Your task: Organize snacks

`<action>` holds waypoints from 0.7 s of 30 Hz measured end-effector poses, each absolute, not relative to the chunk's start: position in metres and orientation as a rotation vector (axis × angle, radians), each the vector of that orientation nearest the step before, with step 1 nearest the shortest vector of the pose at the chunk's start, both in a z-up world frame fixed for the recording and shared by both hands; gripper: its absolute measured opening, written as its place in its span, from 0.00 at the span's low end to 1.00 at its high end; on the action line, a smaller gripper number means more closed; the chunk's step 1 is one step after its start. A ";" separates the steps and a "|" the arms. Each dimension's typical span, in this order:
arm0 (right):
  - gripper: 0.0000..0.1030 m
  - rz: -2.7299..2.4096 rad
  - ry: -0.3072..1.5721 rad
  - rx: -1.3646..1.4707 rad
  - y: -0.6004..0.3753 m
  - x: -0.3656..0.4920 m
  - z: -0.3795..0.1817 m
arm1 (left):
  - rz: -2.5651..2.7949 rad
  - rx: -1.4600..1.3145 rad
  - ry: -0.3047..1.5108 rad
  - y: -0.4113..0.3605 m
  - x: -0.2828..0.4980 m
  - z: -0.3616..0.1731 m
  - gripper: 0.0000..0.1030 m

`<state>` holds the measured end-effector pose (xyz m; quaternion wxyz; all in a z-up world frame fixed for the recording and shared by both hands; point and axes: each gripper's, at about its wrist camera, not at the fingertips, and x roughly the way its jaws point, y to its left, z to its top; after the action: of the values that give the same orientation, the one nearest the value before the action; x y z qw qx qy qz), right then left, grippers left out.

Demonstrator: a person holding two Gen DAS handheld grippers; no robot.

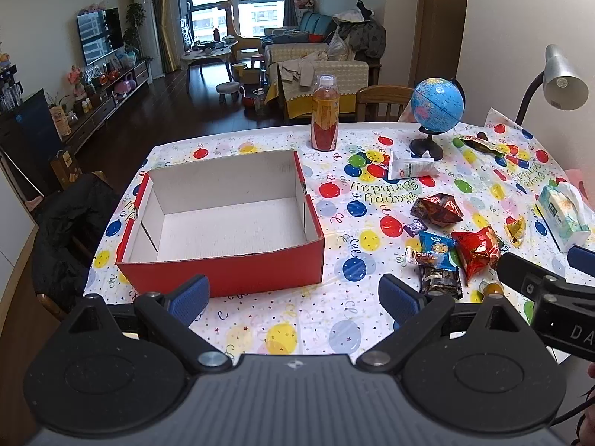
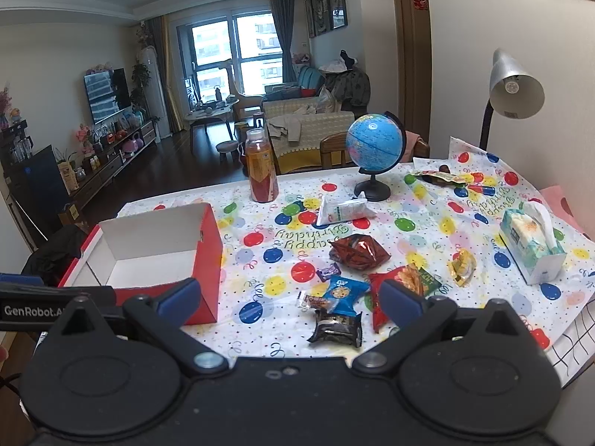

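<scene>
A red cardboard box point(image 1: 223, 275) point(image 2: 206, 260) with a white, empty inside sits on the left of the table. Several snack packets lie to its right: a dark red foil bag point(image 1: 438, 210) point(image 2: 359, 252), a bright red bag point(image 1: 478, 251) point(image 2: 399, 284), a blue cookie packet point(image 1: 437, 245) point(image 2: 344, 293), a black packet point(image 1: 440, 280) point(image 2: 338, 329), a small purple candy point(image 1: 414, 227) point(image 2: 329, 271) and a yellow packet point(image 1: 515, 228) point(image 2: 461, 265). My left gripper point(image 1: 293, 299) is open before the box. My right gripper point(image 2: 290, 299) point(image 1: 539, 264) is open above the snack pile.
On the balloon-print tablecloth point(image 1: 282, 319) stand a juice bottle point(image 1: 325, 115) point(image 2: 262, 167), a globe point(image 1: 437, 106) point(image 2: 373, 146), a white tube point(image 1: 411, 167) point(image 2: 344, 210), a tissue pack point(image 1: 563, 213) point(image 2: 530, 243) and a desk lamp point(image 1: 561, 81) point(image 2: 515, 89). More wrappers point(image 1: 481, 145) lie at the far right.
</scene>
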<state>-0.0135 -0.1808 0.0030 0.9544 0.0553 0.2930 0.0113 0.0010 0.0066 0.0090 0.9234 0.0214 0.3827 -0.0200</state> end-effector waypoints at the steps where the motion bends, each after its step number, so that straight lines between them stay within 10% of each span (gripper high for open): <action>1: 0.99 0.024 0.596 0.113 -0.180 -0.013 0.003 | -0.041 0.043 0.785 0.007 0.001 0.009 0.95; 21: 0.94 -0.164 0.616 0.166 -0.162 -0.002 -0.016 | -0.230 0.086 0.791 0.027 0.047 -0.014 0.95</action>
<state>-0.0025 -0.1617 -0.0165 0.9462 0.0815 0.3027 -0.0805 0.0471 0.0267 -0.0145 0.9155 0.0420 0.3843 -0.1118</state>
